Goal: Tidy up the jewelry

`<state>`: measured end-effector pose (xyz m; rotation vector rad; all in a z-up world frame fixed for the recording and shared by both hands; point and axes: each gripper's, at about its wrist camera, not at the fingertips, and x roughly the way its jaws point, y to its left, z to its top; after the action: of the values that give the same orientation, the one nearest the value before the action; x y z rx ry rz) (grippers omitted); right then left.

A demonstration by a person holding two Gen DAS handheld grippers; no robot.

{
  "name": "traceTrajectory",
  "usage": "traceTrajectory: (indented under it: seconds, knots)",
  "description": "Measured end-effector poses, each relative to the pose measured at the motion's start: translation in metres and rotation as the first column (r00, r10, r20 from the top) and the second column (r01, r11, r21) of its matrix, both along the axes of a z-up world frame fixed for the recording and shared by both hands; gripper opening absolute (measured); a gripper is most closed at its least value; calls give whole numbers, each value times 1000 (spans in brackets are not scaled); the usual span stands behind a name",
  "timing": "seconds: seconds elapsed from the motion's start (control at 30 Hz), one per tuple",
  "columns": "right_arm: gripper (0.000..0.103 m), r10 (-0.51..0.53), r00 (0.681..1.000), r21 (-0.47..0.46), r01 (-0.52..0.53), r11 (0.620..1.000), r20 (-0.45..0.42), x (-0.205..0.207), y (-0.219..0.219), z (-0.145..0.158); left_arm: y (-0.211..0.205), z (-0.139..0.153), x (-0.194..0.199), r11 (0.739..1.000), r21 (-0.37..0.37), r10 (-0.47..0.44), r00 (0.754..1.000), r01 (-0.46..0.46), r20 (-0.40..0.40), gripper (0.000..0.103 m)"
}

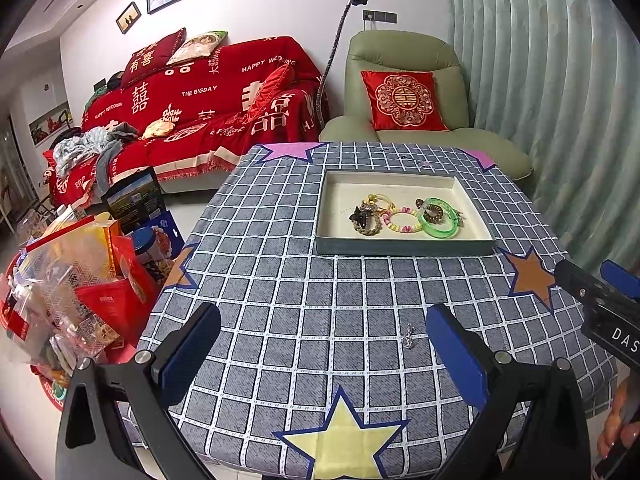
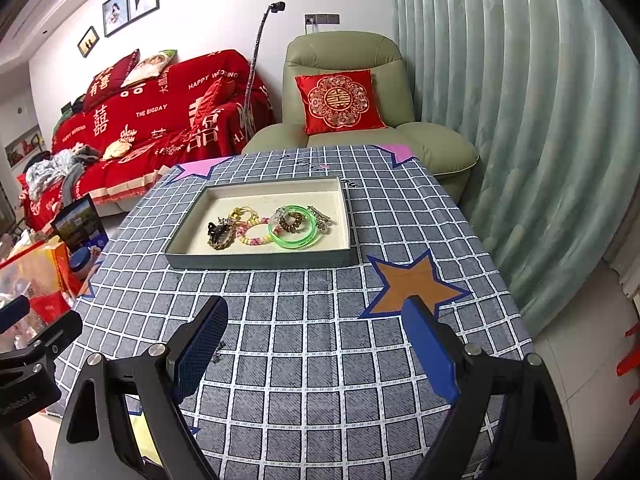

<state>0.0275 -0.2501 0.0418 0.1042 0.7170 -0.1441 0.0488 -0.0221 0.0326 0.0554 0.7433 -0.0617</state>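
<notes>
A shallow grey tray (image 1: 404, 247) (image 2: 260, 260) sits on the checked tablecloth. In it lie a green bangle (image 1: 439, 229) (image 2: 296, 242), a pastel bead bracelet (image 1: 402, 220) (image 2: 253, 238), yellow hair ties (image 1: 380, 199), a brown coil tie (image 2: 291, 222), a dark clip on a braided band (image 1: 362, 220) (image 2: 219, 234) and a silver piece (image 2: 322, 220). A small silver jewel (image 1: 409, 337) (image 2: 218, 352) lies loose on the cloth, just left of my left gripper's right finger. My left gripper (image 1: 324, 350) is open and empty. My right gripper (image 2: 316, 344) is open and empty, hovering over the cloth.
The table (image 1: 280, 280) stands before a red-covered sofa (image 1: 208, 100) and a green armchair (image 1: 400, 92). Bags and boxes (image 1: 80, 272) crowd the floor at the table's left. A green curtain (image 2: 520, 120) hangs on the right.
</notes>
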Motion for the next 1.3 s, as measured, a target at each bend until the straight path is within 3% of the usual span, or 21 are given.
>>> traceTrajectory:
  seconds: [1.3]
  knots:
    - [91, 3, 1000, 2, -3, 1000, -1, 1, 4, 0, -2, -2, 2, 1000, 0, -4, 1000, 4, -1, 103]
